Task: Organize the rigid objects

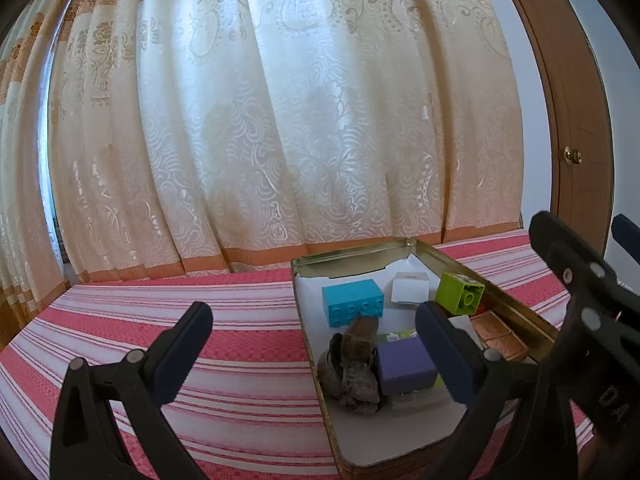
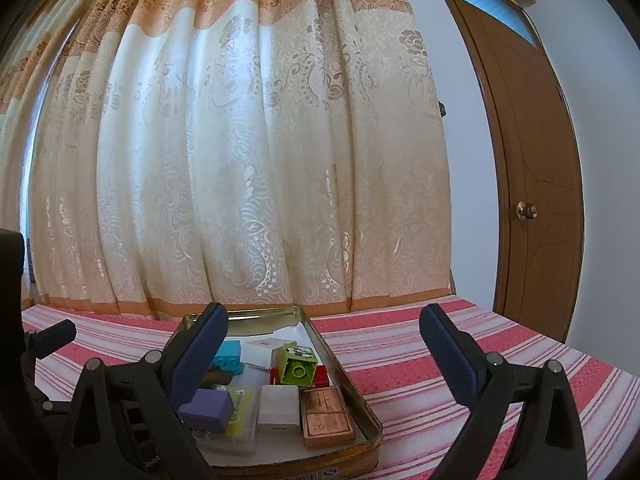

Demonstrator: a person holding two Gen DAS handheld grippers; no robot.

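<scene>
Now both tongs hang released, left tongs (image 1: 316, 350) and right tongs (image 2: 320, 354), over the tin (image 2: 360, 396) on the striped bench (image 1: 220, 380). Blocks sit packed inside; I'd descend slowly onto the purple block (image 1: 404, 364), squaring up.

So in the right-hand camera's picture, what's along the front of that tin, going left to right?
Purple block → clear plastic case with yellow-green inside → white box → copper-coloured box → the tin's right wall → striped cloth.
</scene>
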